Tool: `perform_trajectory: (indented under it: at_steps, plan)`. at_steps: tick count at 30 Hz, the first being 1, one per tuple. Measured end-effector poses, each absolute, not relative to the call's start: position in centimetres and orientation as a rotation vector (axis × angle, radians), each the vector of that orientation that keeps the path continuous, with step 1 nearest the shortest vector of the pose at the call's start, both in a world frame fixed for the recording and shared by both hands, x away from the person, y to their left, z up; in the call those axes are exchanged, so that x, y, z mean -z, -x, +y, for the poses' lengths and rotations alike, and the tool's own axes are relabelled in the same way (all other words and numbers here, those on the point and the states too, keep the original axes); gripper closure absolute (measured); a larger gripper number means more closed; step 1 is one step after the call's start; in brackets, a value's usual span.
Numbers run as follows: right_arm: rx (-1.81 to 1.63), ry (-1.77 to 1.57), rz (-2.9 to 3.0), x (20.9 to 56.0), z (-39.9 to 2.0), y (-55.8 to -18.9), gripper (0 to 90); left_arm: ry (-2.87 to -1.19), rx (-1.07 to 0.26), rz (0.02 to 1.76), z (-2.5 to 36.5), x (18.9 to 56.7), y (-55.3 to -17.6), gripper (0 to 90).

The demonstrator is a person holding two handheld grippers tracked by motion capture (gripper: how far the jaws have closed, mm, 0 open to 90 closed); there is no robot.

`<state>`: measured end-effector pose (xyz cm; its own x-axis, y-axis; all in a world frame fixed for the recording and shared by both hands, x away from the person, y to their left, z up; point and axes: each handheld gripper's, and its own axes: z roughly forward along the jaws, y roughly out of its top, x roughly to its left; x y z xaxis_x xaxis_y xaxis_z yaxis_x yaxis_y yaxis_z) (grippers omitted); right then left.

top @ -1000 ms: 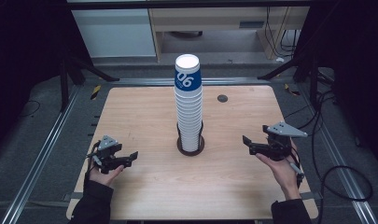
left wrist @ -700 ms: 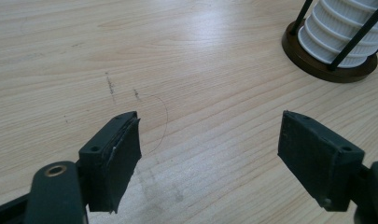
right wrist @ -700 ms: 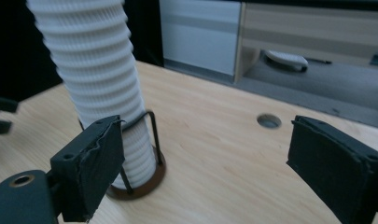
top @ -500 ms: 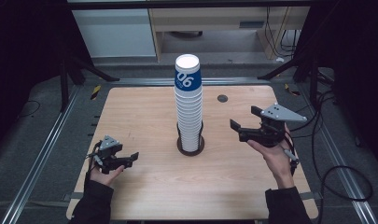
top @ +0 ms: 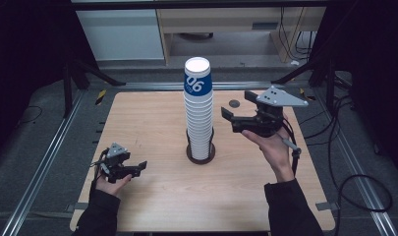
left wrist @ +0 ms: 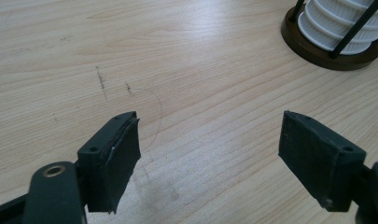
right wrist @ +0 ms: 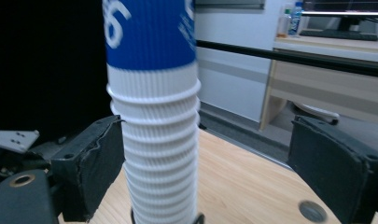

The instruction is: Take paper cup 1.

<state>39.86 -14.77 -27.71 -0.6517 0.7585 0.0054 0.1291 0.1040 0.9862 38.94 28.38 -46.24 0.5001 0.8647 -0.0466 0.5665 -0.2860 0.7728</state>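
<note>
A tall stack of white ribbed paper cups (top: 199, 118), topped by a blue printed cup (top: 197, 81), stands in a dark round holder (top: 200, 153) at the table's middle. My right gripper (top: 230, 121) hangs raised just right of the stack, at its upper half, pointing at it. Its jaws have just been opening and nothing is between them. In the right gripper view the stack (right wrist: 154, 140) rises close ahead, nearer the left pad (right wrist: 95, 163). My left gripper (top: 136, 168) rests low at the front left, open over bare wood (left wrist: 207, 154), with the holder (left wrist: 317, 46) farther off.
A small dark disc (top: 234, 103) lies on the wooden table (top: 152, 123) behind the right gripper. Metal rails (top: 54, 147) run along both sides of the table. A pale cabinet (top: 123, 34) stands beyond the far edge.
The right hand has lifted its gripper off the table's right side and carried it up and inward, close to the cup stack. The left gripper has stayed put.
</note>
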Motion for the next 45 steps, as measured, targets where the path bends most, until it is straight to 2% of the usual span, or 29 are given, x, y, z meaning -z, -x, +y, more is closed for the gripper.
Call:
perform_trajectory:
  at_steps: [11,29,37,45]
  plan:
    - [-1.664,-0.823,1.883,25.5,-11.2,-41.9,10.4,-1.989,-0.493,1.175,28.3,46.3,-39.0,20.2]
    - [-1.683,-0.816,1.928,26.4,-7.3,-45.5,11.0,-1.995,-0.485,1.176,28.3,46.3,-39.0,20.2]
    - [-1.701,-0.821,1.926,26.5,-6.3,-46.3,17.1,-2.006,-0.484,1.171,28.2,46.4,-39.1,20.2]
    - [-1.683,-0.810,1.939,26.3,-6.4,-46.1,18.6,-2.005,-0.482,1.176,28.3,46.4,-39.1,20.2]
